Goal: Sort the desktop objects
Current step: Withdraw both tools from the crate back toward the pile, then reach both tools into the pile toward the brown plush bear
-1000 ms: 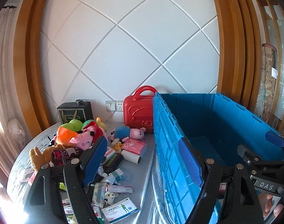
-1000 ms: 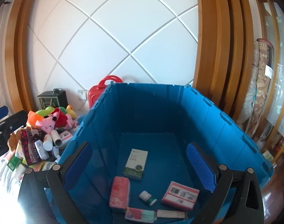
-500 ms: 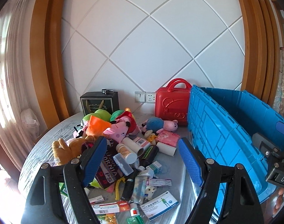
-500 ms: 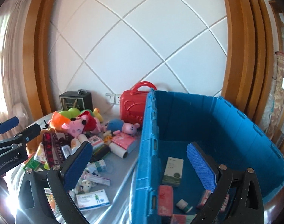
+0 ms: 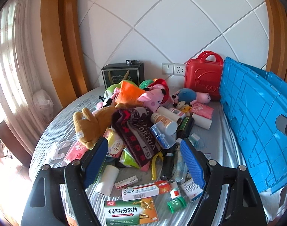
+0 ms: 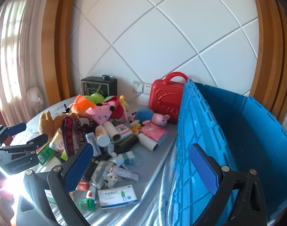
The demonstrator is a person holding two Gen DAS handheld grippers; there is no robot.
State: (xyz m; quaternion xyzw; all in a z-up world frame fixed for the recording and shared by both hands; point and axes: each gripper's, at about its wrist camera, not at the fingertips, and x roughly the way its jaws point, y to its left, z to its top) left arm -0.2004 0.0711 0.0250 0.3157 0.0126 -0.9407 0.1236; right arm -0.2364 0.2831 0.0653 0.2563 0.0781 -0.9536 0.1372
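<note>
My left gripper (image 5: 143, 160) hangs above the heap, fingers spread, nothing between the pads. My right gripper (image 6: 141, 167) likewise stands spread and empty, straddling the wall of the blue crate (image 6: 243, 137). The clutter pile (image 5: 143, 128), toys, bottles and medicine boxes, fills the table (image 5: 55, 124) from 9 to 12 o'clock of the crate. A red case (image 5: 202, 76) stands at the crate's far corner, 12 o'clock of the pile.
</note>
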